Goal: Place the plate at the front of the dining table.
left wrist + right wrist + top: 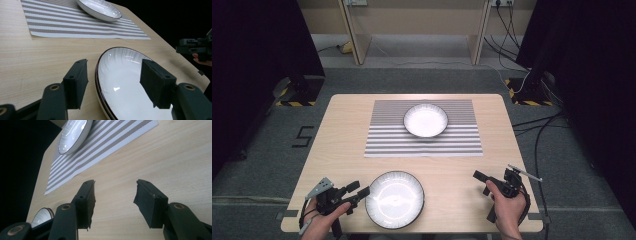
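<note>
a lab: black curtains (257, 40), hazard-taped stands (294, 102), loose floor cables (542, 130) around the table (342, 125).

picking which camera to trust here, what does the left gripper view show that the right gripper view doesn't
Left gripper view alone: its open left claw straddles the rim of the near plate, one jaw outside on the table, one over the plate's inside; the right claw sits farther off with a bit of the hand.

Right gripper view alone: its own open claw over bare wood, touching nothing, with just a sliver of the near plate at the lower left.

Both: the wooden table, the striped placemat and the far plate resting on it.
</note>
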`<action>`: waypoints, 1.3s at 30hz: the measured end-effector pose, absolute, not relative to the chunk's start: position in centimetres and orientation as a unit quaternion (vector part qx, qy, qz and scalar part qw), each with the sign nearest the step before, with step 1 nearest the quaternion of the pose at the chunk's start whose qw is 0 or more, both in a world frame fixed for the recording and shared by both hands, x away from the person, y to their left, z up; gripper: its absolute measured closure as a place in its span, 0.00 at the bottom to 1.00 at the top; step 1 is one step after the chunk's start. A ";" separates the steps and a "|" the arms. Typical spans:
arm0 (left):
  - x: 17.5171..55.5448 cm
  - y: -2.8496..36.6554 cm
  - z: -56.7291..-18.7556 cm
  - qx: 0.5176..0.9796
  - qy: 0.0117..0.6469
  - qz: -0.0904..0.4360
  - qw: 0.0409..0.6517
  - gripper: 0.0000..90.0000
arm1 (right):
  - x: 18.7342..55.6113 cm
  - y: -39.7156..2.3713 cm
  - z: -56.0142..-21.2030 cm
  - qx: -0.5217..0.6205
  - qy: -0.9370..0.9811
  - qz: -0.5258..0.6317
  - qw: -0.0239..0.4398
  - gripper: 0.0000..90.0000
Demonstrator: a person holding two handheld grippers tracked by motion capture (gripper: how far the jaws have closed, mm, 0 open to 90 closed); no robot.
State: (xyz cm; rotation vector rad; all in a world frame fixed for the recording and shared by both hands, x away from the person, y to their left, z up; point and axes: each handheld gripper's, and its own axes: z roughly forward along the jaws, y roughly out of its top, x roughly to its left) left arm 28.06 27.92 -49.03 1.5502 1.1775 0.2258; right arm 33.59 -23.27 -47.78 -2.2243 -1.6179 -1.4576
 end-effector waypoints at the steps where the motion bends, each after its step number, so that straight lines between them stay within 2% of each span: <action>1: 28.1 27.9 -49.0 0.657 0.499 0.095 0.557 0.43 | 33.5 -23.4 -47.8 -0.715 -0.517 -0.470 0.017 0.55; 39: 28.1 27.7 -49.2 0.660 0.498 0.097 0.554 0.43 | 29.4 -27.2 -49.2 -0.742 -0.485 -0.462 -0.005 0.54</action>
